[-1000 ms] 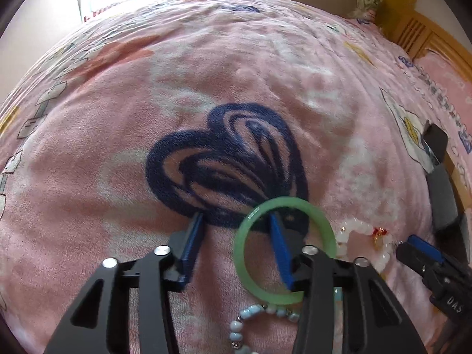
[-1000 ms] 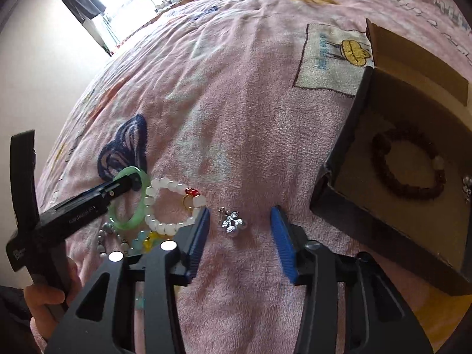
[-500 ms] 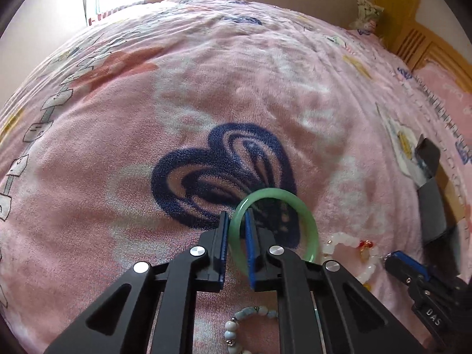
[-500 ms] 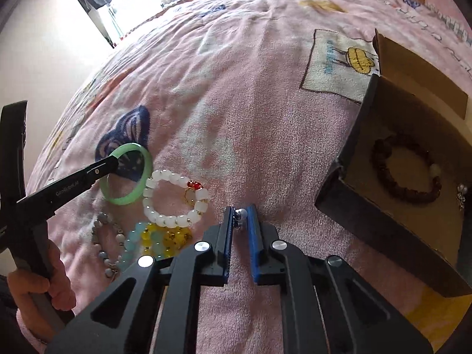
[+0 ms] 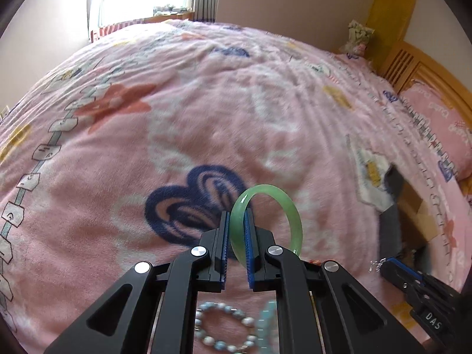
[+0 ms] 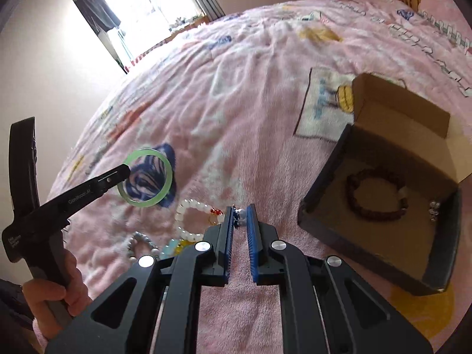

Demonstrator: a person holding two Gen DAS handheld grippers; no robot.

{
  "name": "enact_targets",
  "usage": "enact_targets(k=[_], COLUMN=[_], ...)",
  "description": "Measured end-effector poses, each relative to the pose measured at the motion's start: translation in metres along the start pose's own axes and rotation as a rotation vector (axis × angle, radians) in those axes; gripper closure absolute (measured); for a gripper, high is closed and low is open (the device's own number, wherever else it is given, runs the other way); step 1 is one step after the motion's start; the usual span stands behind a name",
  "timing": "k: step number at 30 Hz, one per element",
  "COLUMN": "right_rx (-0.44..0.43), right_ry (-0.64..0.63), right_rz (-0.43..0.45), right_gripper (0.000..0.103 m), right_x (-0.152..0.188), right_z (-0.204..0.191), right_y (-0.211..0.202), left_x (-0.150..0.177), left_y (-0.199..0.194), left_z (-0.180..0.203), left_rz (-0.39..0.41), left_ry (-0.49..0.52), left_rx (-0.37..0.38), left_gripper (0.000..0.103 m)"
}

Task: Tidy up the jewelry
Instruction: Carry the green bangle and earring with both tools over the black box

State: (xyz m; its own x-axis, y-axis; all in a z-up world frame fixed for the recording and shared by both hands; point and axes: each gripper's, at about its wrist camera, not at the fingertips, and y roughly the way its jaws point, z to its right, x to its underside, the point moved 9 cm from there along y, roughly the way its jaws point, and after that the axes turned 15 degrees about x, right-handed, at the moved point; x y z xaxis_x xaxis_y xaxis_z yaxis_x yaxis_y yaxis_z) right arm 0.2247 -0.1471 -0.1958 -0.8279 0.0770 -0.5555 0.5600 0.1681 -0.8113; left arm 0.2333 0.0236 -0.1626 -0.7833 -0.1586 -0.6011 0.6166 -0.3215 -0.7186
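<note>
The green bangle [image 5: 267, 221] is clamped by its rim between the blue pads of the left gripper [image 5: 237, 236], off the blanket [image 5: 206, 103] with the ring standing out past the fingertips; pinching one side of the hoop leaves most of it free, which should let it drop flat once released. From the right wrist view the bangle [image 6: 147, 177] hangs in the air over the blue butterfly print, well apart from the box [image 6: 321, 206]. The right gripper [image 6: 240, 221] has its jaws brought together on a small silver charm [image 6: 240, 215], held at the very tips, probably because the piece is too tiny to seat deeper. Both pieces look lifted for the same reason: the open cardboard box lies to the right, and a dark bead bracelet [image 6: 374, 197] and a small silver piece [image 6: 433, 209] already lie inside, so it seems to be the collecting place. Left on the blanket near the grippers are a white bead bracelet [image 6: 191, 221], a grey-and-white one [image 6: 141, 244] and a pale blue-and-yellow one [image 6: 174, 246], bunched together just beside each other. A hand [image 6: 56, 298] grips the left tool's handle at the lower left.
</note>
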Motion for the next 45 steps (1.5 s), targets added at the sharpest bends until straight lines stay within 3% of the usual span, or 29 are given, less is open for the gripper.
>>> enact_targets(k=[21,29,34,45], right_rx=[-0.023,0.026,0.07,0.071], right_ry=[0.177,0.226,0.208,0.247], right_rz=[0.111,0.114,0.121,0.109], right_gripper=[0.093,0.093,0.093,0.093], right_x=[-0.028,-0.025,-0.022,-0.022], right_z=[0.088,0.123,0.136,0.149], right_y=[-0.069,-0.074,-0.079,-0.074], left_x=[0.0,0.015,0.022,0.037], left_y=[0.004,0.033,0.04,0.059], left_z=[0.149,0.182,0.196,0.212], left_rz=[0.036,-0.028,-0.032,-0.069], left_ry=[0.188,0.187,0.221,0.275], left_rx=[0.129,0.19,0.187,0.176], left_gripper=[0.091,0.091,0.09,0.09])
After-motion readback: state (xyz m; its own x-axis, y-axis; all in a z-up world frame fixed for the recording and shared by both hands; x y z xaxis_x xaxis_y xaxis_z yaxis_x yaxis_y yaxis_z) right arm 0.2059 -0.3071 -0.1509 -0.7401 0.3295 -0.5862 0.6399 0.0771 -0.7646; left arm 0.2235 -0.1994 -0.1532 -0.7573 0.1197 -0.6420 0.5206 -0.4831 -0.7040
